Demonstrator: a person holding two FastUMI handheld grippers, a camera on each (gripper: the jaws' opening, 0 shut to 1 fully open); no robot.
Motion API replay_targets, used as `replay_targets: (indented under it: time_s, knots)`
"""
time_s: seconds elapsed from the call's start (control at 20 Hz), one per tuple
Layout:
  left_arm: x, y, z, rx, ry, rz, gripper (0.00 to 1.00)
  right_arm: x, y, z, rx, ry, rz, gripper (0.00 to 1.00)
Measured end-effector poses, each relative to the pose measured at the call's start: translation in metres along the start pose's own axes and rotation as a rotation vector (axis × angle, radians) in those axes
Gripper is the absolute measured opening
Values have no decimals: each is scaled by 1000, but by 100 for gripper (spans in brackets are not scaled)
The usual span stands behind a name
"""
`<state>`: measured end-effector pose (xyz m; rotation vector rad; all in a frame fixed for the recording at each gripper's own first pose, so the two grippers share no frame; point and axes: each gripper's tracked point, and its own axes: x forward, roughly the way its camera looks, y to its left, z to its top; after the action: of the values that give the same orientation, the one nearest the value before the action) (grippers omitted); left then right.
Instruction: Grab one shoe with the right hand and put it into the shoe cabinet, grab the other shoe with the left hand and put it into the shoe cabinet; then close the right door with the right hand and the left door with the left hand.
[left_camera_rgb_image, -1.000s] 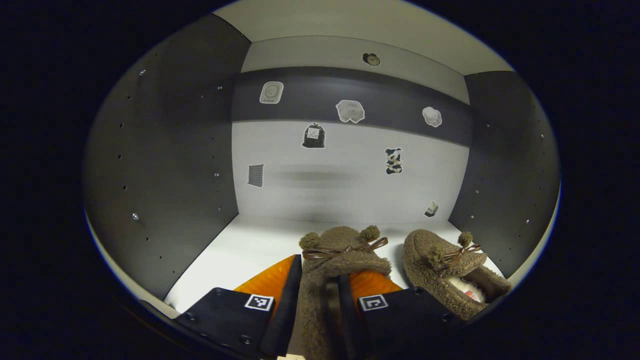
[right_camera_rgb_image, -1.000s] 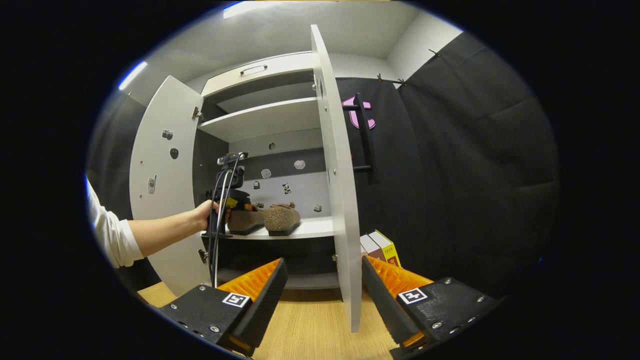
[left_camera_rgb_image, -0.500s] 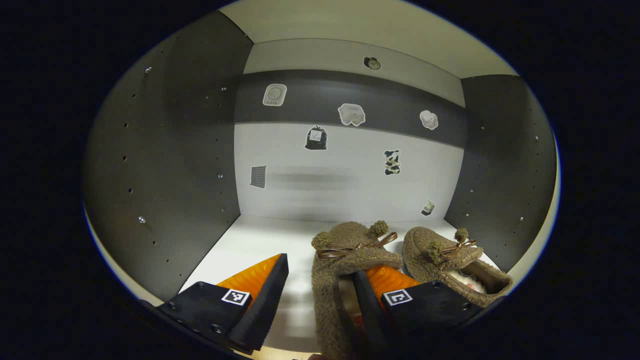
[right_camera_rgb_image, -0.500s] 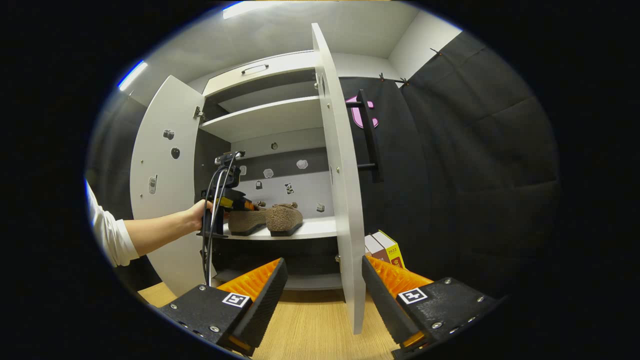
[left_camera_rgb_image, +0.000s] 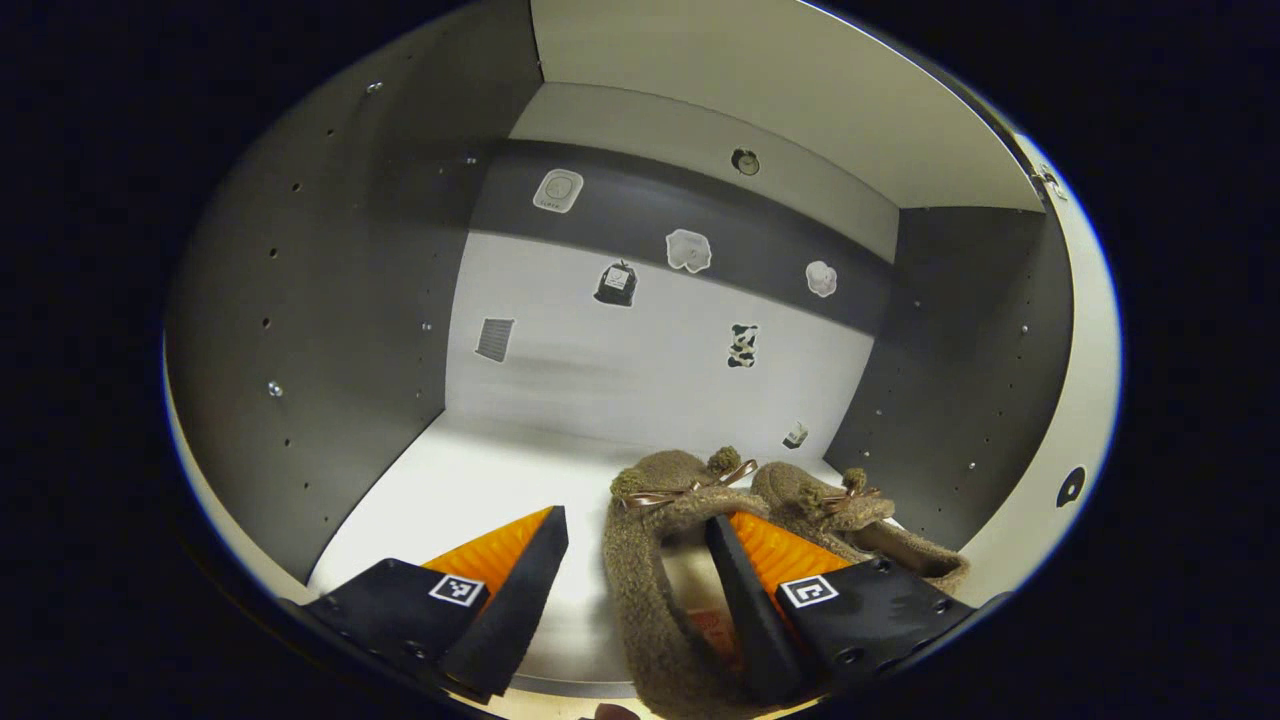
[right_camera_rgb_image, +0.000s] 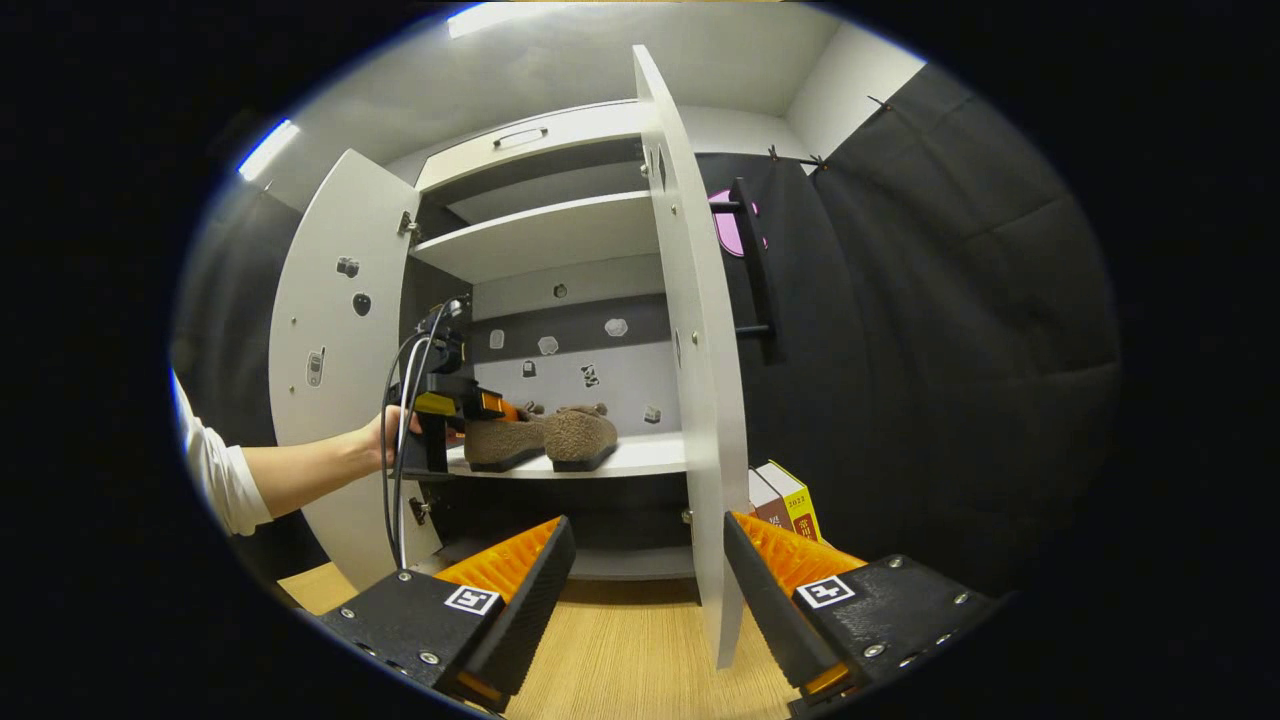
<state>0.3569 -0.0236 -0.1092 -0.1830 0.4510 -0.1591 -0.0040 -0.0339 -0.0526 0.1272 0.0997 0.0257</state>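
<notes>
Two brown fuzzy shoes stand side by side on the white cabinet shelf (left_camera_rgb_image: 470, 490). My left gripper (left_camera_rgb_image: 635, 520) is open at the near shoe (left_camera_rgb_image: 630, 600): its right finger sits over the shoe's opening and the shoe's side wall is loose between the fingers. The other shoe (left_camera_rgb_image: 850, 510) is just to its right. In the right gripper view both shoes (right_camera_rgb_image: 505, 442) (right_camera_rgb_image: 582, 437) rest on the middle shelf, with the left gripper (right_camera_rgb_image: 470, 405) at the left one. My right gripper (right_camera_rgb_image: 645, 525) is open and holds nothing, low in front of the cabinet.
Both cabinet doors stand open: the left door (right_camera_rgb_image: 330, 350) and the right door (right_camera_rgb_image: 700, 350), edge-on with a dark bar handle (right_camera_rgb_image: 755, 260). A sleeved arm (right_camera_rgb_image: 290, 465) reaches in from the left. Books (right_camera_rgb_image: 785, 495) stand by the cabinet on the wooden floor (right_camera_rgb_image: 620, 650).
My left gripper opened and let go of the near shoe, then drew back a little and tilted. The right gripper has barely moved.
</notes>
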Motion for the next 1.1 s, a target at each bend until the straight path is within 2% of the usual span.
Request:
replay_targets:
  time_s: [0.15,0.4,0.6,0.75,0.8,0.85,0.9,0.95,1.05,1.1]
  knots:
    - [-12,-9,7,36,-23,-23,92,0,2,3,-3,-9,7,92]
    - [-18,-18,-23,36,105,-77,92,2,7,3,12,-10,24,92]
    - [-44,-27,22,-6,-69,-94,92,-1,9,6,5,-22,28,92]
    - [-87,-37,53,13,-173,-90,92,-2,8,9,-1,-28,24,92]
    - [-101,-41,59,24,-198,-90,97,-2,10,10,0,-29,29,92]
    - [-115,-44,63,38,-219,-85,92,-4,12,12,-1,-31,36,92]
    - [-128,-47,65,52,-235,-84,97,-4,13,14,-6,-36,41,92]
    - [-142,-50,66,64,-252,-80,87,-4,14,16,-13,-41,46,92]
    - [-168,-50,67,83,-308,-60,87,-3,17,22,-20,-52,57,92]
    - [-183,-48,66,93,-333,-42,98,-3,20,24,-18,-58,64,92]
